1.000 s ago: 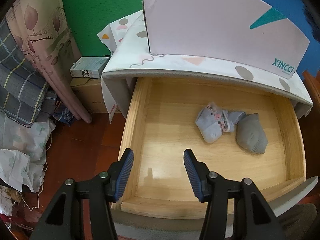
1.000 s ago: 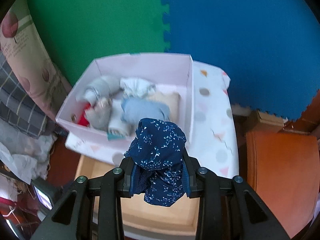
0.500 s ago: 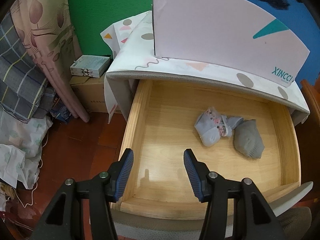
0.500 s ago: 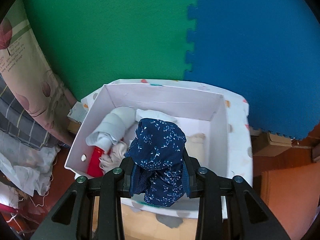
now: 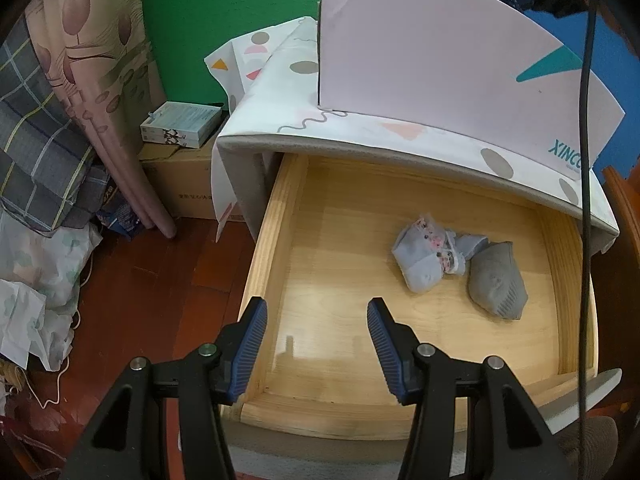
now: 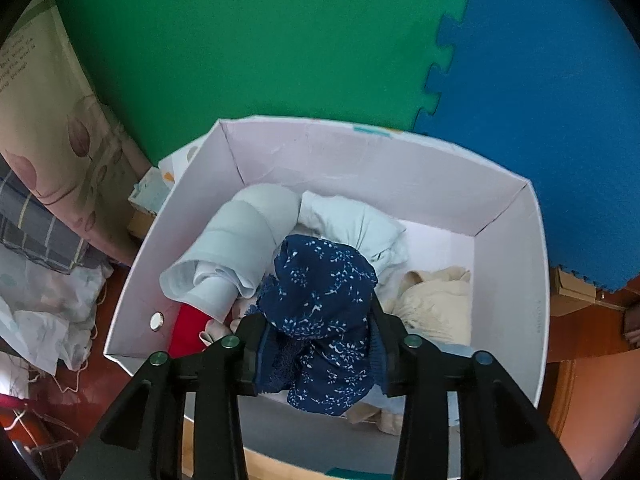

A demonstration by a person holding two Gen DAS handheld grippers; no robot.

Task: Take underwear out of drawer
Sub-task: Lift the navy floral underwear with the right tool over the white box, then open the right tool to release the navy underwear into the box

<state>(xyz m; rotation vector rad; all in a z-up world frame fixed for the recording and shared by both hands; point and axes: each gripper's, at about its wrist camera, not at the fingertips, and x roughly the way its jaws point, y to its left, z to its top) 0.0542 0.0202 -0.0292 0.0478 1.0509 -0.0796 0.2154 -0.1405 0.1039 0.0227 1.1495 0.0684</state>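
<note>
The right tongs, jaws just opening around the navy floral underwear above the pink box, look to be mid-drop; next, the left tongs, half-wide and empty over the drawer, should pinch the pale bundle inside it.

Open wooden drawer carrying two bundles toward its right side: a light blue printed bundle touching a grey one. Patterned cabinet top bears a pale pink box; a blurred dotted sheet, possibly paper, overhangs its left rear corner.
</note>
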